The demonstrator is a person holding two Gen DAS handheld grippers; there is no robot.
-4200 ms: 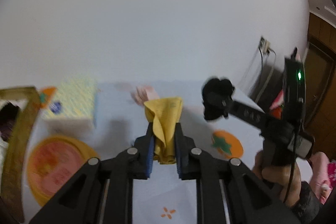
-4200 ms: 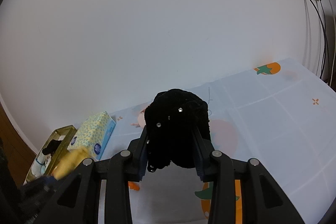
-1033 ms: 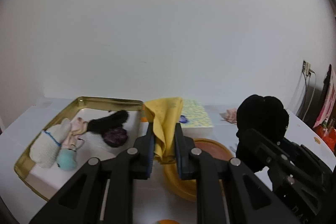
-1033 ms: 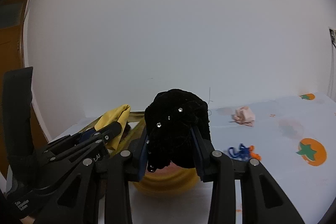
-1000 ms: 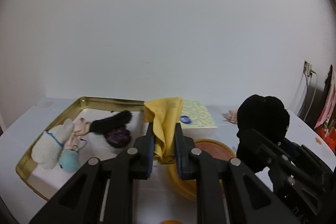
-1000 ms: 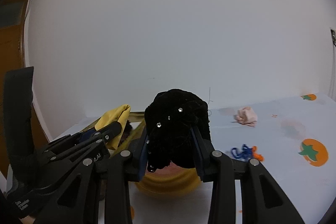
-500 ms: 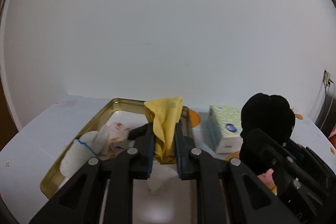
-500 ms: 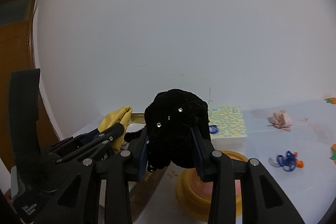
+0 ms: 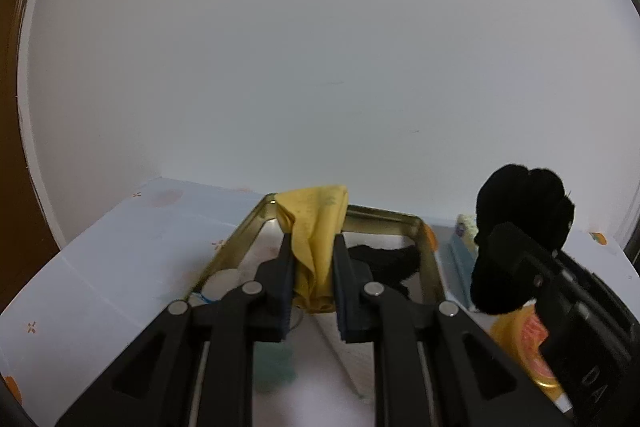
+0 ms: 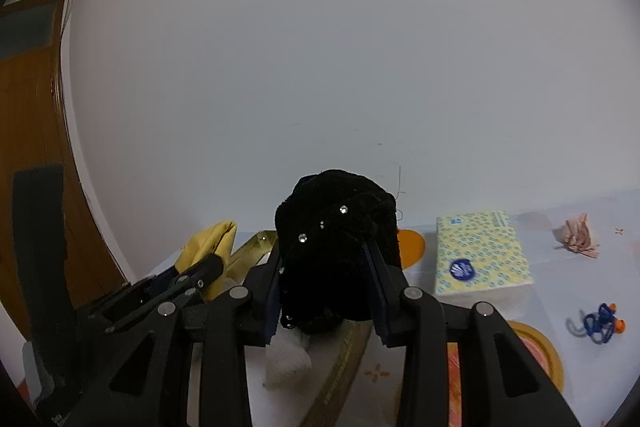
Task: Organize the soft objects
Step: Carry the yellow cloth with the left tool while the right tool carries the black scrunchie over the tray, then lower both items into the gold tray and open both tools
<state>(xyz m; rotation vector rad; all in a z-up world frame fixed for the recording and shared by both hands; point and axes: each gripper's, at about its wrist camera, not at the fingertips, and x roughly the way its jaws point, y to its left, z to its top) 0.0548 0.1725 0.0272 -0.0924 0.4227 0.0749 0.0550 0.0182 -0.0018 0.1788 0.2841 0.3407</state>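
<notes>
- The left gripper (image 9: 311, 277) is clamped on a crumpled yellow cloth (image 9: 316, 235) over a gold metal tray (image 9: 384, 223).
- The right gripper (image 10: 326, 281) squeezes a fuzzy black scrunchie (image 10: 336, 227) studded with rhinestones, over the tray's edge.
- A dotted yellow tissue pack (image 10: 480, 253) bears a blue round logo, its writing unreadable.

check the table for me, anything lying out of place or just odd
Yes: a crumpled pink cloth and a blue tangle with orange bits lie loose on the tablecloth, right of the tissue box, well apart from the gold tray where other soft things sit.
</notes>
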